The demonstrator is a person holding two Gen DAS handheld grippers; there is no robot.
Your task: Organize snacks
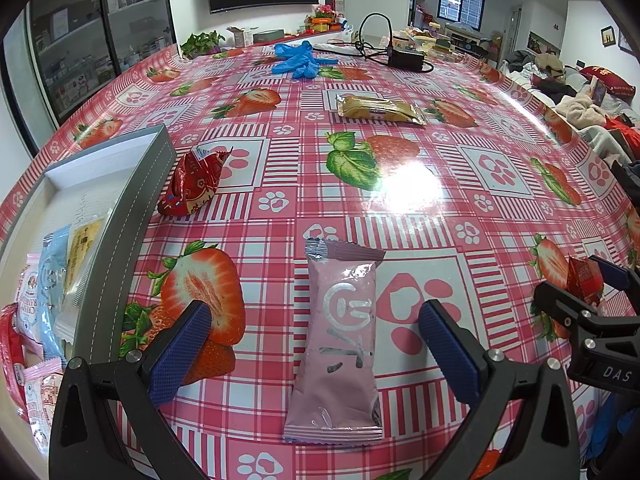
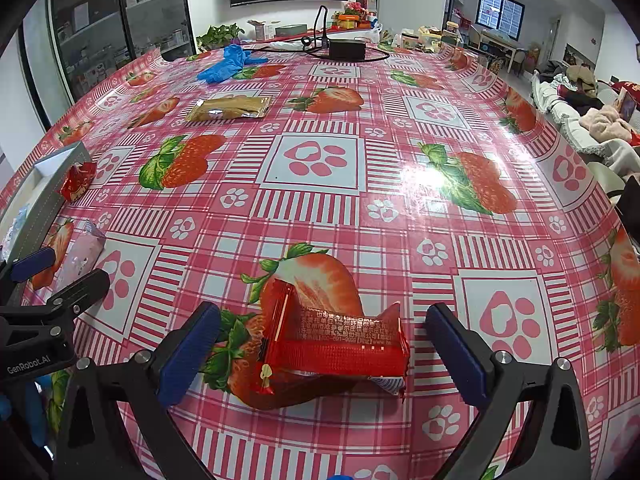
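**Snack packets: handling and count**

Left claw point(image 1: 316, 344) stood open astride the pink packet point(image 1: 340, 344) on the worktop point(image 1: 400, 208); right claw point(image 2: 324, 354) open around a red packet point(image 2: 332, 352). Both packets judged light, crinkly and slippery; best pinched mid-body. Loose on the worktop: one pink, two red, one gold packet point(image 1: 380, 110). The tray point(image 1: 132, 208) held several more.
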